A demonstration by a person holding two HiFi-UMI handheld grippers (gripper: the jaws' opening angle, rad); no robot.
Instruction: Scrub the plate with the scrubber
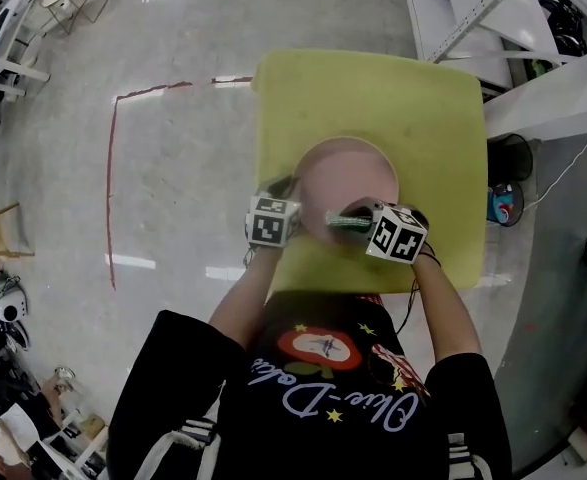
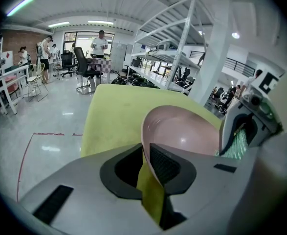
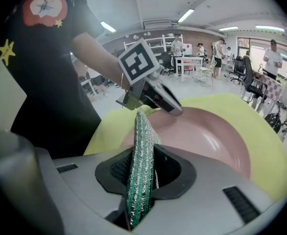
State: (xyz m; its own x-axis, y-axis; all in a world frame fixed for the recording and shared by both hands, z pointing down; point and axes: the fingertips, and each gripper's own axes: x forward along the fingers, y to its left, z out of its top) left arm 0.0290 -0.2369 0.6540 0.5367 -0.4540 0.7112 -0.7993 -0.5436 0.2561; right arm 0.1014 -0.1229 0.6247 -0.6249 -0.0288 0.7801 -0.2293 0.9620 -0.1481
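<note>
On the far left of the head view, a red tape line [image 1: 113, 168] runs over the pale floor. The person's bare left forearm [image 1: 241, 303] reaches forward from the black shirt [image 1: 313, 398]. It ends in the left gripper [image 1: 285, 190], which slopes forward and down to the left near edge of the plate [image 1: 348, 180]. In the left gripper view, the left gripper [image 2: 146, 161] has its jaws clamped on the rim of the pink plate [image 2: 182, 131]. The thin edge runs between the two dark pads, and the yellow-green worktop [image 2: 114, 114] shows beneath it.

The plate sits on the near half of the worktop [image 1: 373, 93], with its bowl facing up. Just right of the held rim, the green-and-silver scrubber [image 1: 346, 221] lies over the plate's near edge. I cannot tell whether it presses on the surface.

The right gripper [image 1: 361, 214] holds the scrubber. It angles inward from the right, with its marker cube [image 1: 398, 234] above the wrist and the right forearm [image 1: 443, 313] running back to the body. In the right gripper view, the right gripper [image 3: 142, 177] is closed on the scrubber [image 3: 142, 131]. The scrubber stands on edge between the jaws, and its free end points toward the left gripper [image 3: 155, 98] at the plate's [image 3: 211, 138] far rim.
</note>
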